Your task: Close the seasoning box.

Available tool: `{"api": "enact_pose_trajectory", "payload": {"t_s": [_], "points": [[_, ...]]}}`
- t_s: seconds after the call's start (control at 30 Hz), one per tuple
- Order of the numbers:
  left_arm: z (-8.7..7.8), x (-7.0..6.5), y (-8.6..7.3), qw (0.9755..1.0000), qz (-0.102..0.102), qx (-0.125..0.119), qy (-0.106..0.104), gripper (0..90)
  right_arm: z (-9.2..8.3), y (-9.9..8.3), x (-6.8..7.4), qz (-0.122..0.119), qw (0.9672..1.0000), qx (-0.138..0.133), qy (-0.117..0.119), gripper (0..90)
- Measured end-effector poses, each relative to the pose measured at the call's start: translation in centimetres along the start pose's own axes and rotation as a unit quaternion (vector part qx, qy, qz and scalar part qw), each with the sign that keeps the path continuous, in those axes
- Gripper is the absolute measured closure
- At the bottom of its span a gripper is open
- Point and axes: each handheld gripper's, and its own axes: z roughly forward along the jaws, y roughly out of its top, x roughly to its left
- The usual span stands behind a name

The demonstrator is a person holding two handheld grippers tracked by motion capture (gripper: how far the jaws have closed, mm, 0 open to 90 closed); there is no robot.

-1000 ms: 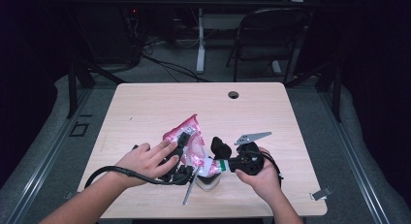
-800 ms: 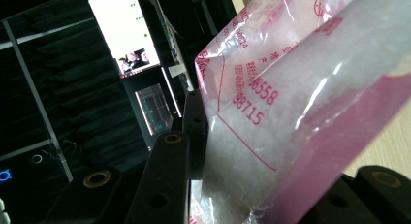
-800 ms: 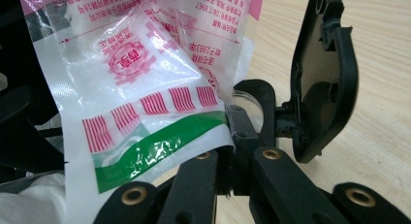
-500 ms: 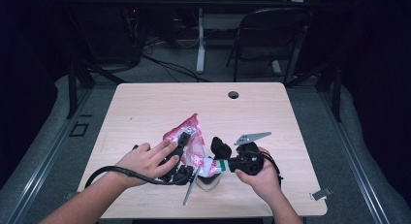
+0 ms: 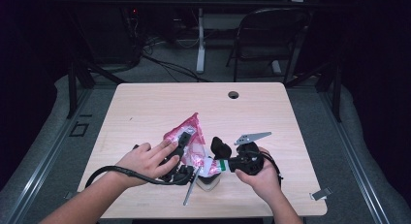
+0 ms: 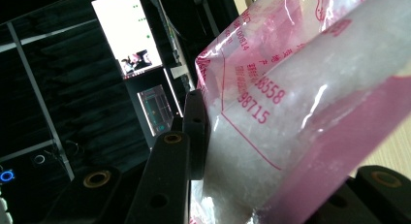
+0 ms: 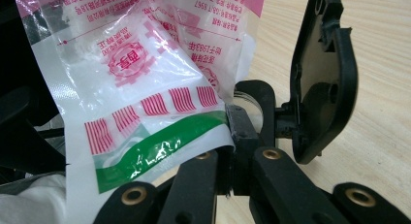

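- Dark room all around, cables on the floor and a folding chair (image 5: 271, 35) beyond the pale wooden table (image 5: 160, 100); a round cable hole (image 5: 233, 94) sits near the table's far edge
- Front and centre on the table, a pink-and-clear plastic bag (image 5: 190, 136) with white contents is stretched between both hands; its far corner stands up in a point
- Left gripper (image 5: 178, 151) lies under the person's left hand (image 5: 148, 161); in the left gripper view its jaws are clamped on the full part of the bag (image 6: 291, 112), one black jaw pressed flat against the white filling with red printed digits beside it; its cable (image 5: 121, 170) loops back toward the forearm
- Right gripper (image 5: 218, 162) sits in the right hand (image 5: 264, 178), grey three-cornered plate (image 5: 252, 136) on top; in the right gripper view its jaws are clenched tight, pinching the bag's (image 7: 145, 88) thin edge right at the green stripe (image 7: 155, 151)
- Just beside that pinch, a black hinged part (image 7: 322, 78) stands upright over the tabletop; what it belongs to I cannot tell
- Below the bag lies a slim metal strip (image 5: 190, 187); at the table's right front corner, a small grey clip (image 5: 321, 193)
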Motion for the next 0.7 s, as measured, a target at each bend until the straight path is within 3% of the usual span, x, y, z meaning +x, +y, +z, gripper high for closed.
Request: {"api": "enact_pose_trajectory", "payload": {"t_s": [0.7], "points": [[-0.02, 0.14, 0.05, 1.0000, 0.000, -0.001, 0.005, 76.5, 0.00, 0.01, 0.01, 0.000, 1.0000, -0.002, -0.001, 90.0]]}}
